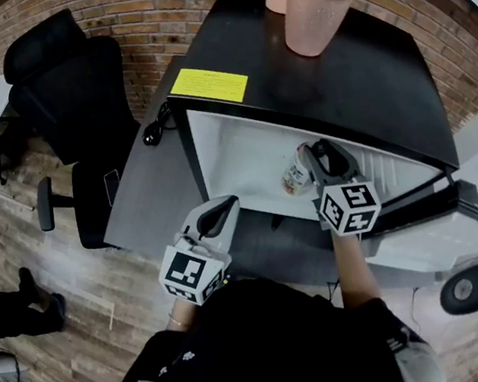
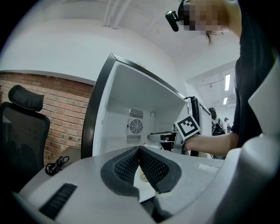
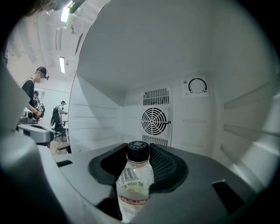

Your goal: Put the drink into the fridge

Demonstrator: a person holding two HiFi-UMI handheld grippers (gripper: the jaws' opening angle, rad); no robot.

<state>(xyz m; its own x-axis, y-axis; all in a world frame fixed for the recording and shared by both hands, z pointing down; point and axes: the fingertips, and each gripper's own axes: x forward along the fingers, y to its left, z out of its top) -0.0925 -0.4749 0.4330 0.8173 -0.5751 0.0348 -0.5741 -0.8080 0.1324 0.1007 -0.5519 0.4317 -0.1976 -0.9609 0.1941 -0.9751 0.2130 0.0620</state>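
Inside the open fridge (image 1: 235, 155), in my head view, the right gripper (image 1: 322, 156) holds the drink (image 1: 296, 173) just past the front edge, about mid-width, with bare white wall free to its left. The left gripper (image 1: 217, 217) hangs outside, in front of the left part of the opening. A pink cup (image 1: 311, 12) stands on the fridge's black top near the back edge. In the left gripper view, I see its jaws pressed together on nothing, with the fridge's dark front edge ahead. In the right gripper view, the jaws clamp the drink's body, cap upward, and open room runs ahead to the fan grille (image 3: 154, 121) on the back wall.
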